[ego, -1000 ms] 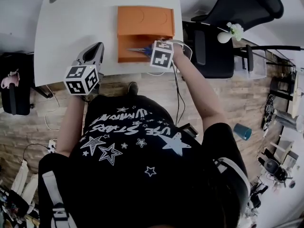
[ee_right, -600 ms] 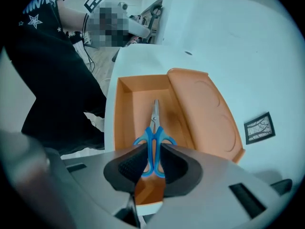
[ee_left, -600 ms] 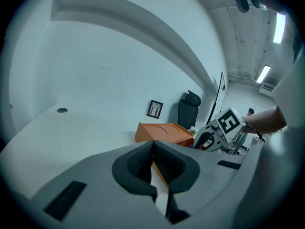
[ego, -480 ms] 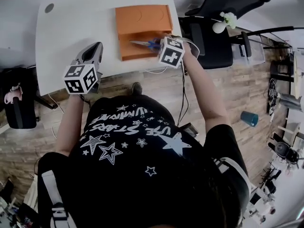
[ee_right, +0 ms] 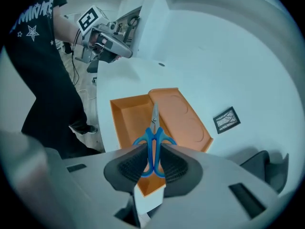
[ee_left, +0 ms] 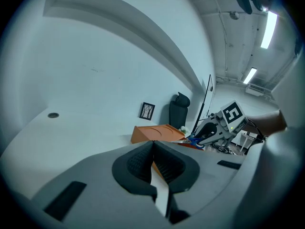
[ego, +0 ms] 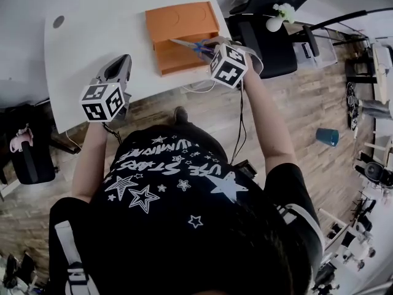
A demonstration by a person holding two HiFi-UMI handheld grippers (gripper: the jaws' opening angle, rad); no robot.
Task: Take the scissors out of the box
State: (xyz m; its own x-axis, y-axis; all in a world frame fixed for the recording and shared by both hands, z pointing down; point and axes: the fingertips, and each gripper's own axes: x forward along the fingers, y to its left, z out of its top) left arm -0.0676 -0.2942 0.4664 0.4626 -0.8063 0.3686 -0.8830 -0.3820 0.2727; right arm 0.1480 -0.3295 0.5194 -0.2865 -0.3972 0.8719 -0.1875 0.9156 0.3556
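Blue-handled scissors (ee_right: 153, 142) hang above the open orange box (ee_right: 125, 119), blades pointing away over the tray. My right gripper (ee_right: 153, 151) is shut on their handles. From the head view the scissors (ego: 195, 45) sit just over the box's (ego: 181, 32) front right corner, held by the right gripper (ego: 210, 49). The box lid (ee_right: 186, 118) lies flat behind the tray. My left gripper (ego: 121, 61) hovers at the table's near edge, left of the box, jaws shut on nothing. In the left gripper view, the left gripper (ee_left: 152, 151) faces the box (ee_left: 155, 133) and the scissors (ee_left: 195, 140).
The white table (ego: 104, 23) has a cable hole (ego: 58, 21) at its far left. A black office chair (ego: 270, 48) and a white vase with flowers (ego: 276, 18) stand right of the table. A black bag (ego: 27, 152) sits on the floor at left.
My right gripper has risen and tilted, lifting the scissors from the box tray to above its front right corner. The left gripper has shifted only slightly.
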